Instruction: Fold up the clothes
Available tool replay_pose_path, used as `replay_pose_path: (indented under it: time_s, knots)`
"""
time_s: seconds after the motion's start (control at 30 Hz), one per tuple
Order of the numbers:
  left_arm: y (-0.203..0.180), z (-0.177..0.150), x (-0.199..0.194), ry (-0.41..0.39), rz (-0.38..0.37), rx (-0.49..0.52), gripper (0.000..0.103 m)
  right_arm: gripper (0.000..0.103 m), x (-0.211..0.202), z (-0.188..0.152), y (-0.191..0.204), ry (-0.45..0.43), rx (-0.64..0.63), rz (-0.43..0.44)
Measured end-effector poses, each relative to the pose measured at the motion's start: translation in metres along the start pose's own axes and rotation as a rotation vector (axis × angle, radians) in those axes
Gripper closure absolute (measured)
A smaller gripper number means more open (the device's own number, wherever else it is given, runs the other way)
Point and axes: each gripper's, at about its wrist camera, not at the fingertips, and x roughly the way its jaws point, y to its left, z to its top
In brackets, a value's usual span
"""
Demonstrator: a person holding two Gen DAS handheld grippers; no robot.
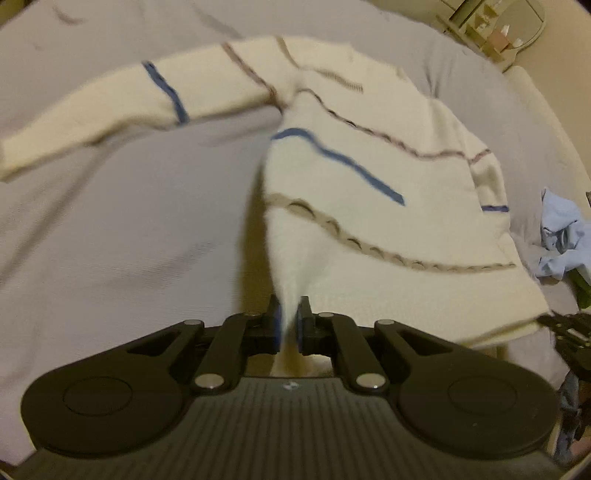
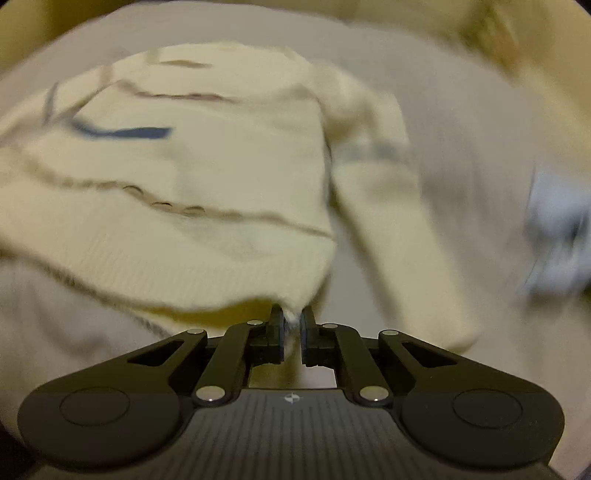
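The left gripper (image 1: pixel 289 314) pinched the hem corner of a cream striped sweater (image 1: pixel 369 206) spread across a grey bedsheet (image 1: pixel 129 221); the right gripper (image 2: pixel 293 325) clamped its opposite hem corner, beside crumpled blue clothing (image 1: pixel 561 236).

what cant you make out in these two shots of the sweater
- Left wrist view: shelf contents, too small.
- Left wrist view: right gripper, cut off by the edge.
- Right wrist view: sweater stripes and blue cloth, smeared by blur.
- Both views: sweater's underside, hidden by its own fabric.
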Motion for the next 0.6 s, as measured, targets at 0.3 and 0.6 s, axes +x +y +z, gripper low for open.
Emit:
replay_pose_path:
  time_s: [0.3,0.6]
  knots:
    - [-0.003,-0.051,0.075,0.196,0.162,0.135,0.097,0.099,0.000,-0.046,0.039,0.157,-0.259,0.026]
    - [-0.024,-0.025,0.042,0.255,0.210,0.301,0.088,0.066,0.019,-0.057,0.000,0.320,0.099,0.158]
